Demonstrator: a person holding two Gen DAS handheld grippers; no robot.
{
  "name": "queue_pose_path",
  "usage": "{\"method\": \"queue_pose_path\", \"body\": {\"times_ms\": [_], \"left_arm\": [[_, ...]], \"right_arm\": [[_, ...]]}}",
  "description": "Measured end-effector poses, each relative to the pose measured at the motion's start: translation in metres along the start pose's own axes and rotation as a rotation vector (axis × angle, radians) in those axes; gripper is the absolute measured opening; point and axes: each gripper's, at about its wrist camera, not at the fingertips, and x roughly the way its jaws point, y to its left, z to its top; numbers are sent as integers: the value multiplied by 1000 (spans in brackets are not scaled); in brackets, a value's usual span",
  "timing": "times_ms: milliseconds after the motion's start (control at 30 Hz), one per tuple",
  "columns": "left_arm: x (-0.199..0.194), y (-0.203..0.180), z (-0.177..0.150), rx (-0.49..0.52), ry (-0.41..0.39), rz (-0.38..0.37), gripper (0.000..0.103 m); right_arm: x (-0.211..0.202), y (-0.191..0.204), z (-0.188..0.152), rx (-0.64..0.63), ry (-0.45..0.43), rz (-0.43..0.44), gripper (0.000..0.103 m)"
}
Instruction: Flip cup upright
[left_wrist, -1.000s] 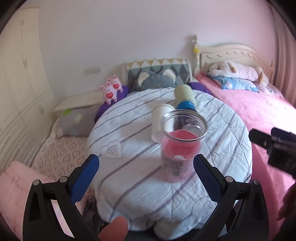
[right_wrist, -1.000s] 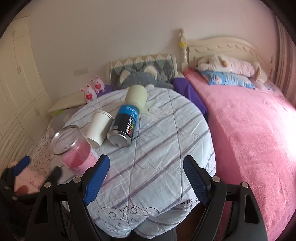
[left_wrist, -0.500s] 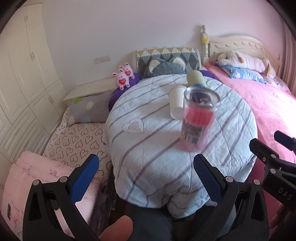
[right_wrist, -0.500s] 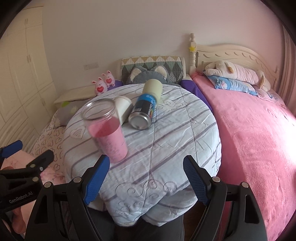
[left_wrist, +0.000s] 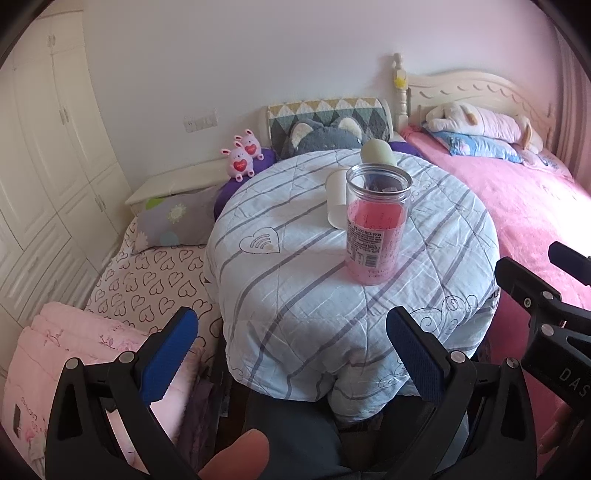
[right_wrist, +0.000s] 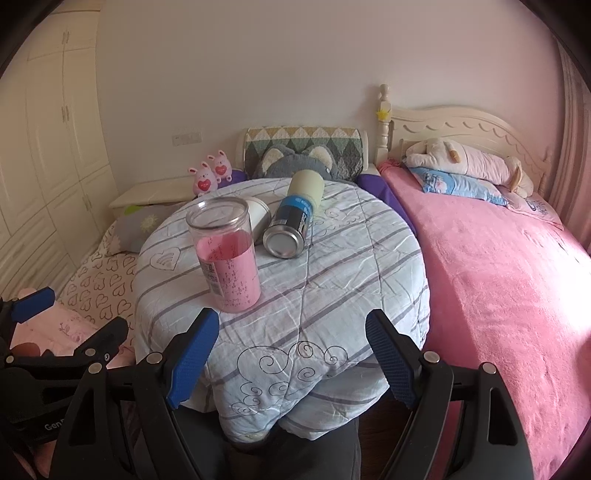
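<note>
A clear plastic cup with a pink label (left_wrist: 375, 229) (right_wrist: 224, 254) stands upright, mouth up, on the round table covered with a striped quilt (left_wrist: 303, 295) (right_wrist: 332, 288). My left gripper (left_wrist: 291, 354) is open and empty, held back from the table's near edge, well short of the cup. My right gripper (right_wrist: 291, 358) is open and empty, also back from the near edge, with the cup ahead to its left. The right gripper's body shows at the right of the left wrist view (left_wrist: 546, 306).
Behind the cup a white paper cup (left_wrist: 336, 201) (right_wrist: 257, 218) and a blue spray can with a pale cap (right_wrist: 293, 218) lie on their sides. A pink bed (right_wrist: 498, 258) is to the right, pillows and a heart-print bed (left_wrist: 147, 280) to the left.
Both grippers have pulled back from the table, away from the cup. The cup, tilted and blurred half a second ago, now stands upright and still on the quilt.
</note>
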Motion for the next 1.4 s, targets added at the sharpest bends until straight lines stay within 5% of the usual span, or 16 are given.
{"method": "queue_pose_path", "body": {"times_ms": [1400], "left_arm": [[-58,11,-16,-64,-112,19,103]], "right_arm": [[-55,0,-3,-9,-108,-25,83]]}}
